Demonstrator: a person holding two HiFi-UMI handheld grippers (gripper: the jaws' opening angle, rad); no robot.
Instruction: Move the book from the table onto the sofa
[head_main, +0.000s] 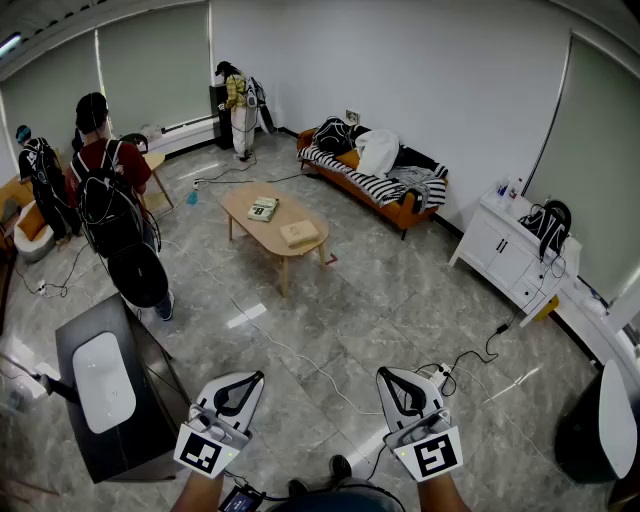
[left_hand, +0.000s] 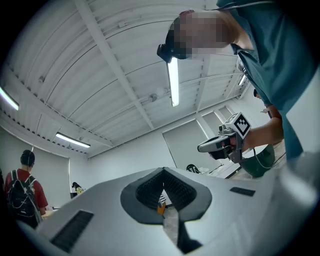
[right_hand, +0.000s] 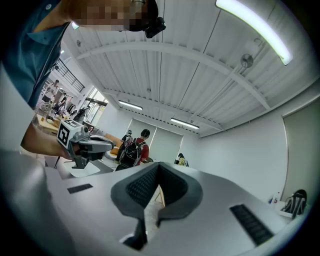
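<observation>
Far across the room stands a low wooden table (head_main: 276, 222). A green-and-white book (head_main: 263, 208) lies on it, next to a flat tan book-like thing (head_main: 299, 233). Beyond the table, against the wall, is the orange sofa (head_main: 372, 184), strewn with a striped blanket, a bag and clothes. At the bottom of the head view my left gripper (head_main: 252, 380) and right gripper (head_main: 387, 377) are held out, both shut and empty. In the left gripper view the jaws (left_hand: 162, 196) are closed, and the right gripper (left_hand: 224, 143) shows beside them. The right gripper view shows closed jaws (right_hand: 157, 189).
A person with a black backpack (head_main: 108, 196) stands left of the table, and another person (head_main: 238, 103) is at the far wall. A black cabinet (head_main: 112, 400) stands at my near left, a white cabinet (head_main: 506, 251) at the right. Cables (head_main: 300, 360) run across the tiled floor.
</observation>
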